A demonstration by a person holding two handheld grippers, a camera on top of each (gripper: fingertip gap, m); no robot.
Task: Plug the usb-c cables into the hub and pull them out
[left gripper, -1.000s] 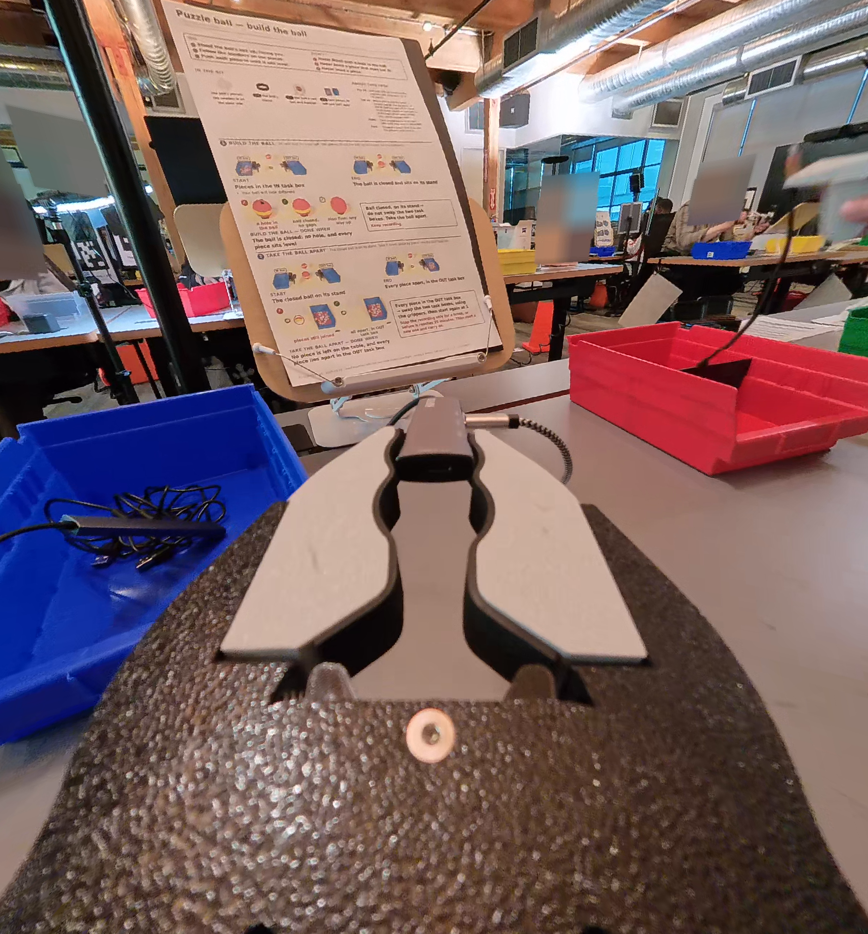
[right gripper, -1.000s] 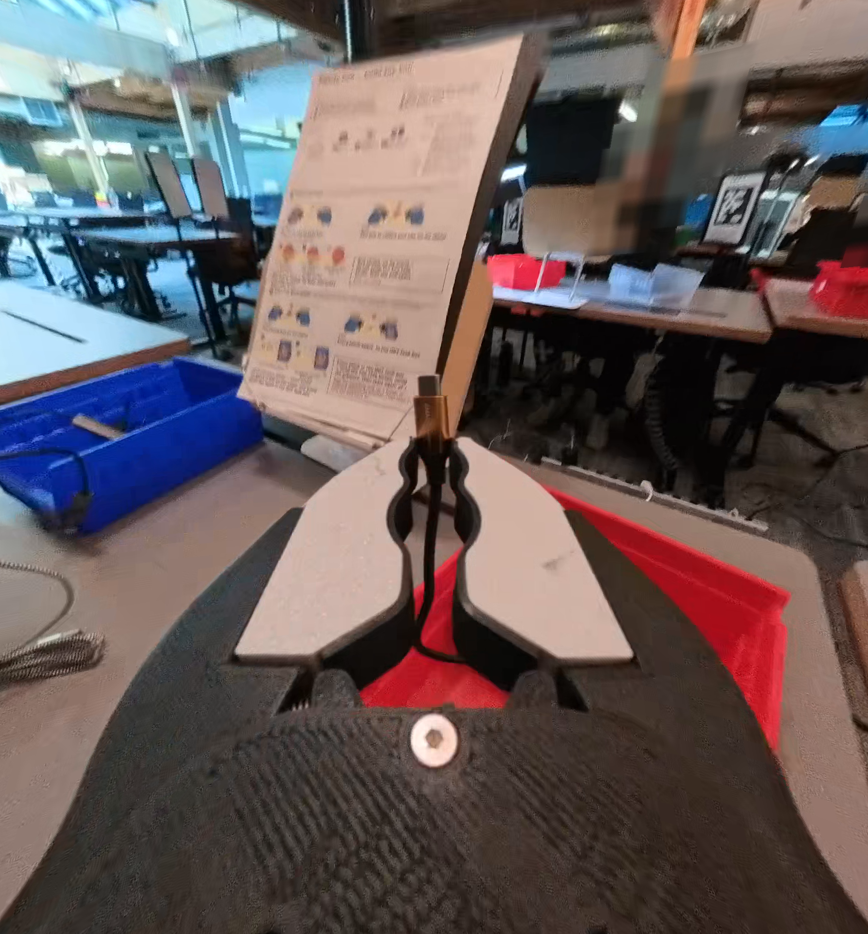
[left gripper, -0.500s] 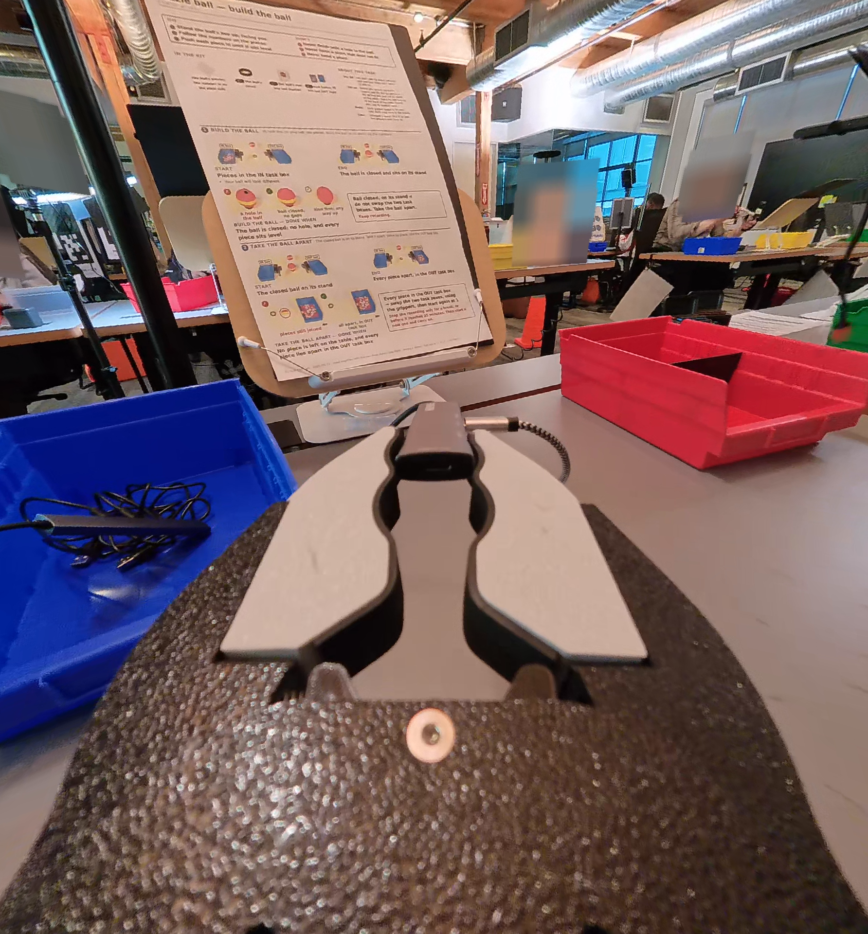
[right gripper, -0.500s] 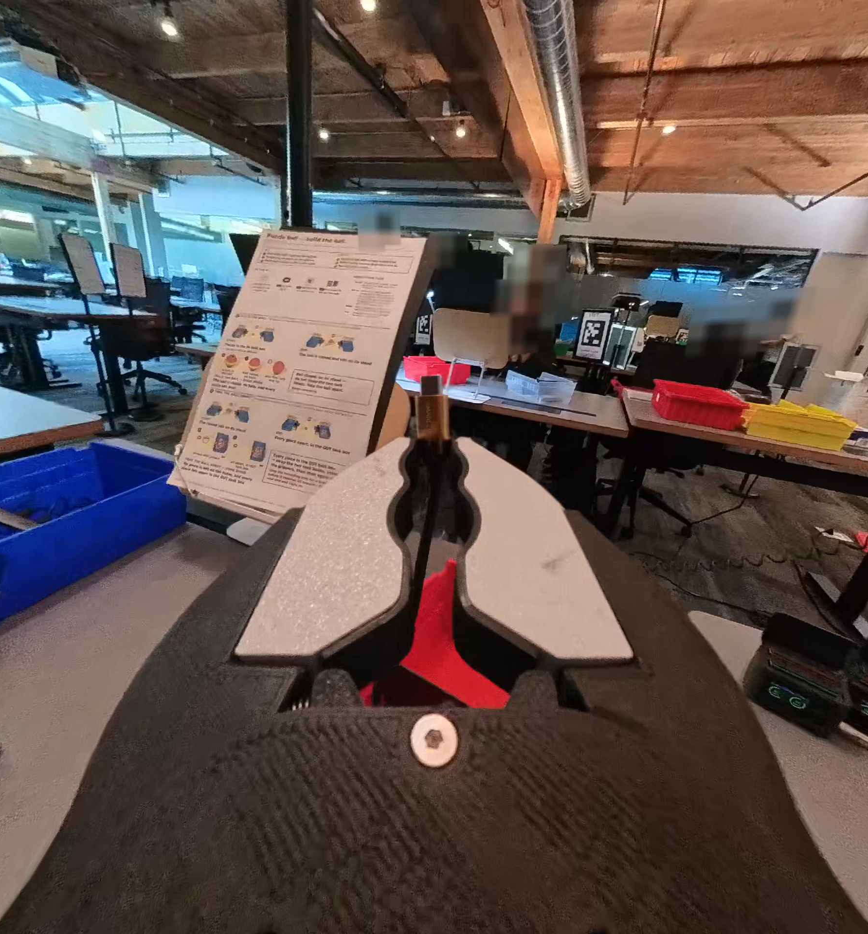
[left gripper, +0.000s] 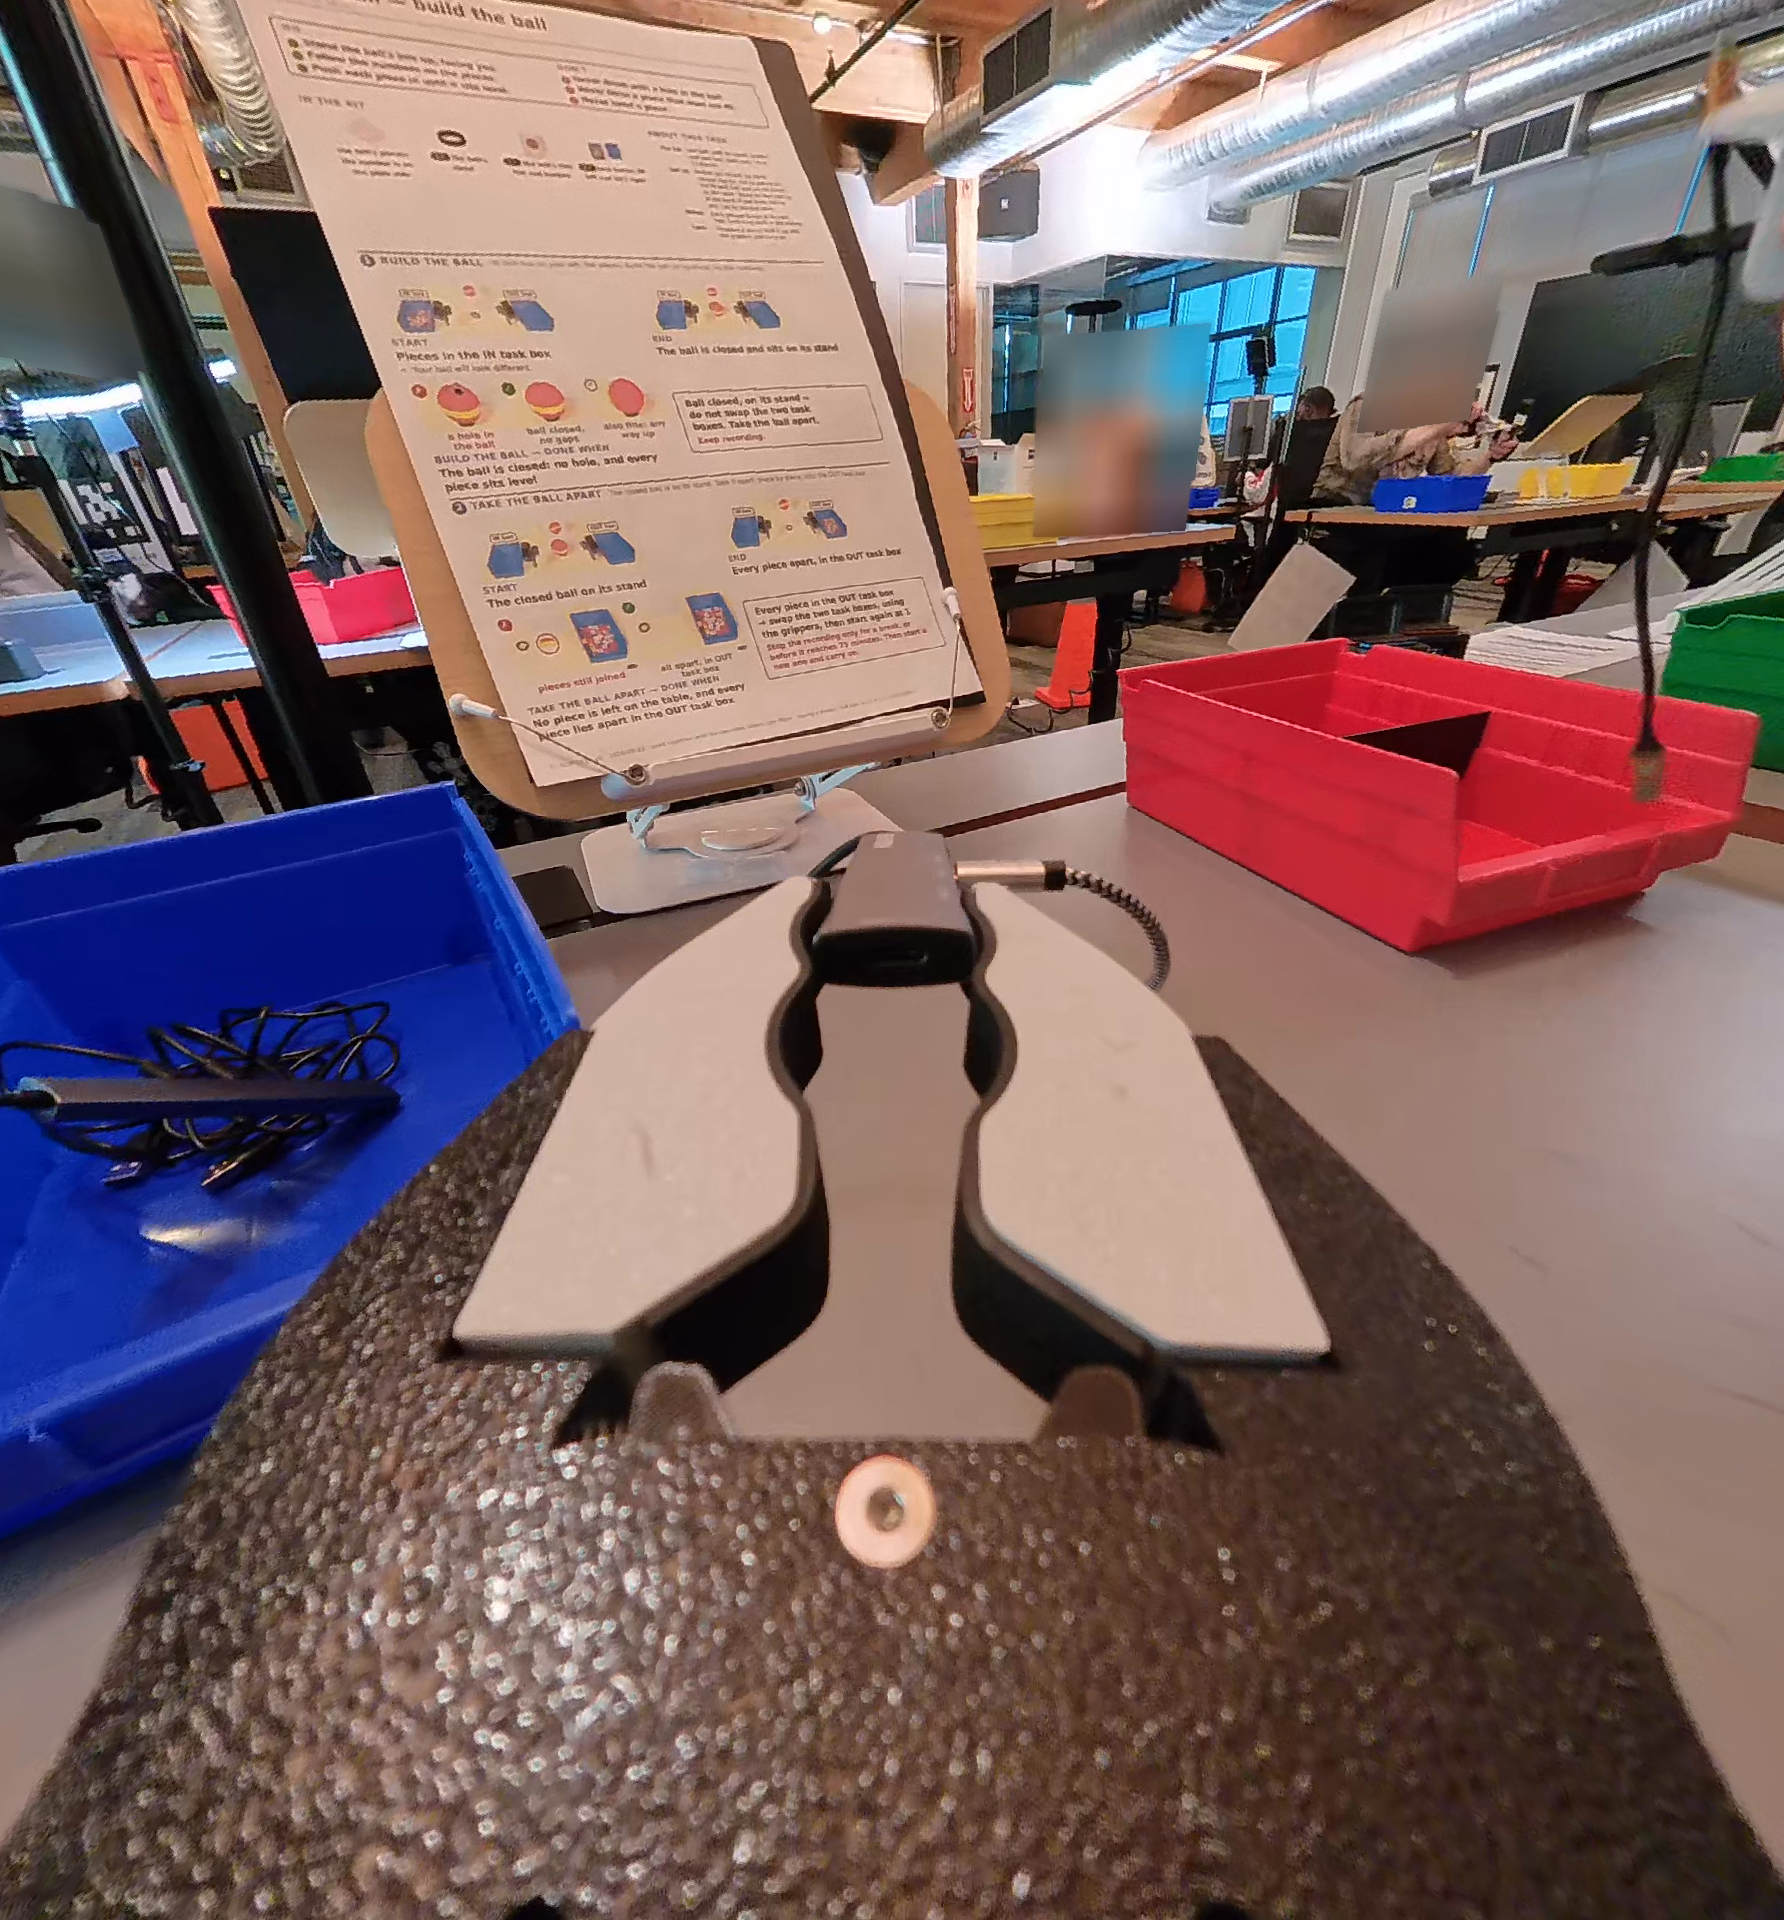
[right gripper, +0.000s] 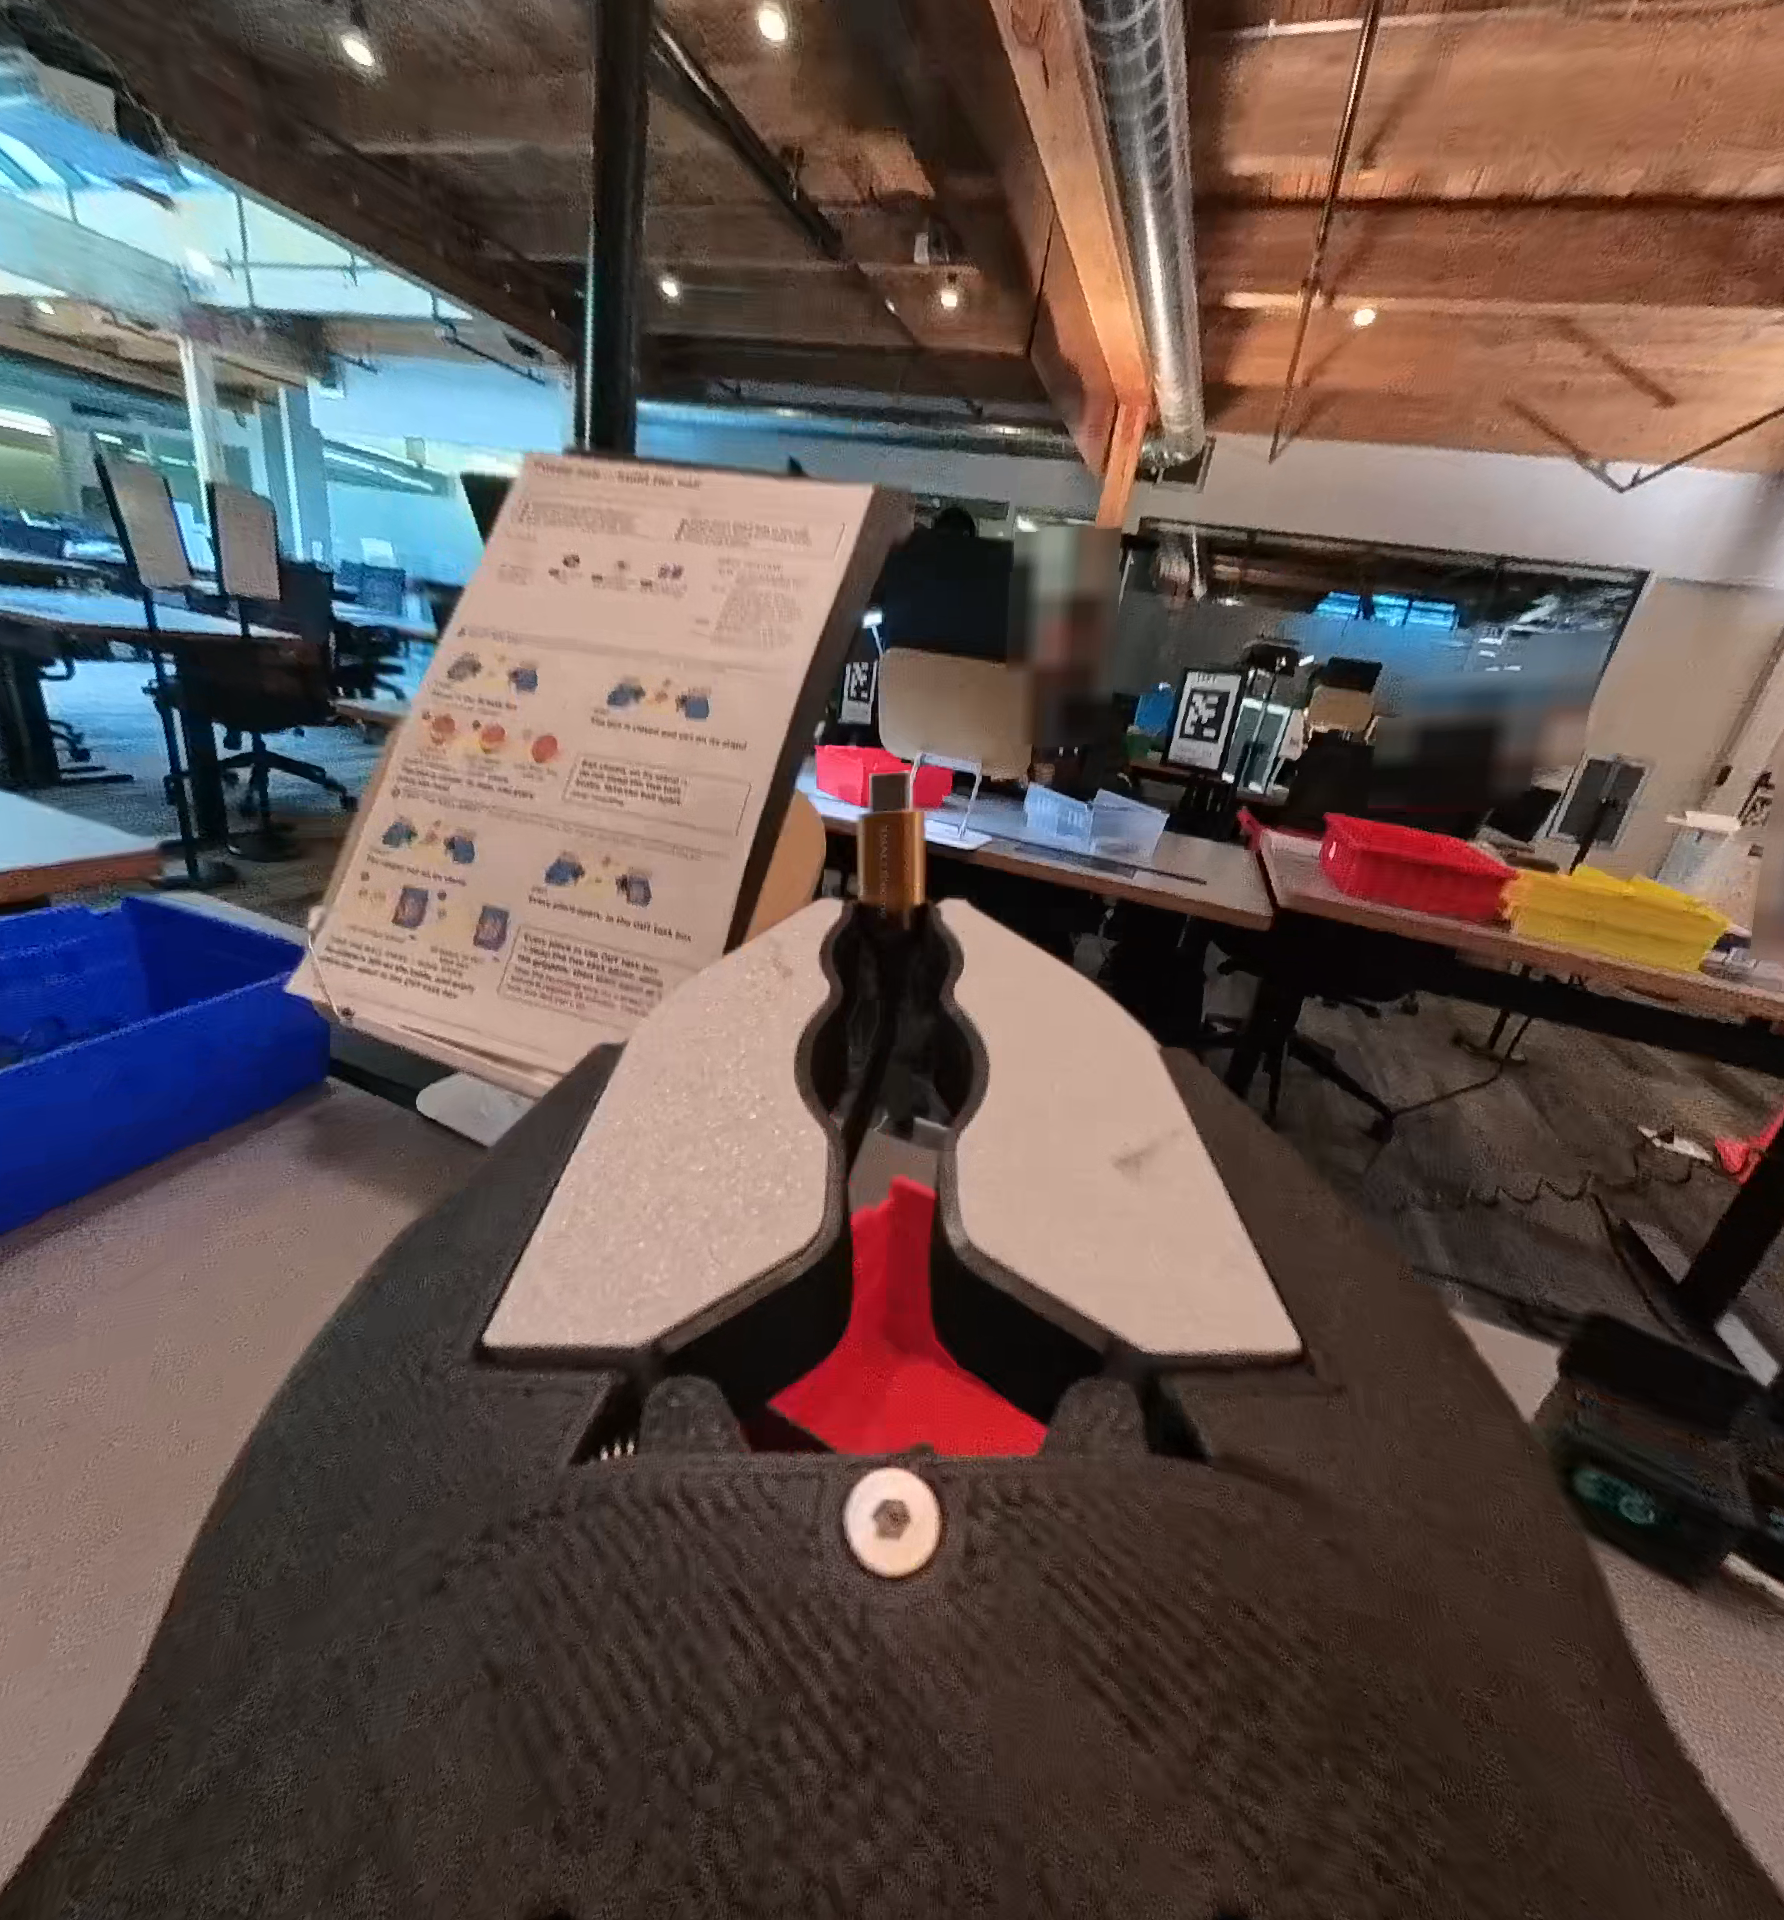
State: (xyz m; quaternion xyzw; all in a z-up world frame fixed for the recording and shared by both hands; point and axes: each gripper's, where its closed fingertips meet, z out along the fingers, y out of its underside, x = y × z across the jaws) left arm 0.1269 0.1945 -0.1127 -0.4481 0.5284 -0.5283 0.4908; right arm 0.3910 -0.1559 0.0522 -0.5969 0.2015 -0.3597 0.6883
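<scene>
Grey hub (left gripper: pixel 893 914) lengthwise in clamped left gripper (left gripper: pixel 890 940), port rearward, gold-collared plug (right gripper: pixel 890 847) pinched upright in right gripper (right gripper: pixel 890 914), raised higher than before.

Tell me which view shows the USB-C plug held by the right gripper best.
The right wrist view: the gold USB-C plug sticks out beyond the right gripper, close and sharp. The left wrist view shows only that cable's dangling far end, small, over the red bin.

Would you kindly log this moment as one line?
left claw: shut on hub | right claw: shut on cable plug, raised | unplugged
</scene>
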